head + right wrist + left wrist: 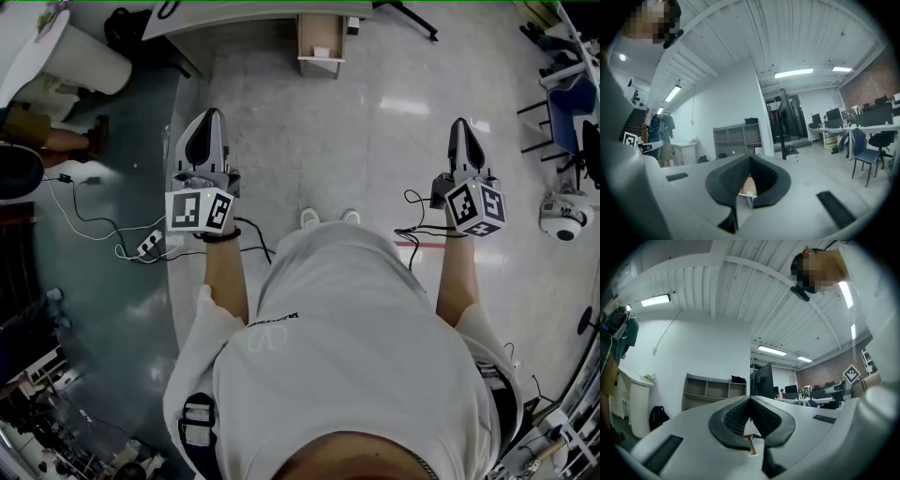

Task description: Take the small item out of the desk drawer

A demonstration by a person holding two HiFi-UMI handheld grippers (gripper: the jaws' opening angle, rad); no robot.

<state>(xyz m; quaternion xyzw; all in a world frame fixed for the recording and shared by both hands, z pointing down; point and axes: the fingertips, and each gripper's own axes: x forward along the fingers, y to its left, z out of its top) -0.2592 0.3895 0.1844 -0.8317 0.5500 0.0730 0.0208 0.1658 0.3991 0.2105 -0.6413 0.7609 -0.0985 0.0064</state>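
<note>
1. The left gripper (212, 116) is closed, its jaw tips touching with nothing between them.
2. The right gripper (459, 125) is closed too, tips together and empty.
3. Both are held out over the floor (375, 159), pointing at the desk (234, 17) and well short of it.
4. The drawer (304, 45) stands pulled out below the desk's front edge, roughly midway between the two grippers.
5. A small pale item (322, 52) seems to lie inside the drawer near its front wall; it is too small to tell what it is.
6. Neither gripper touches the drawer.
</note>
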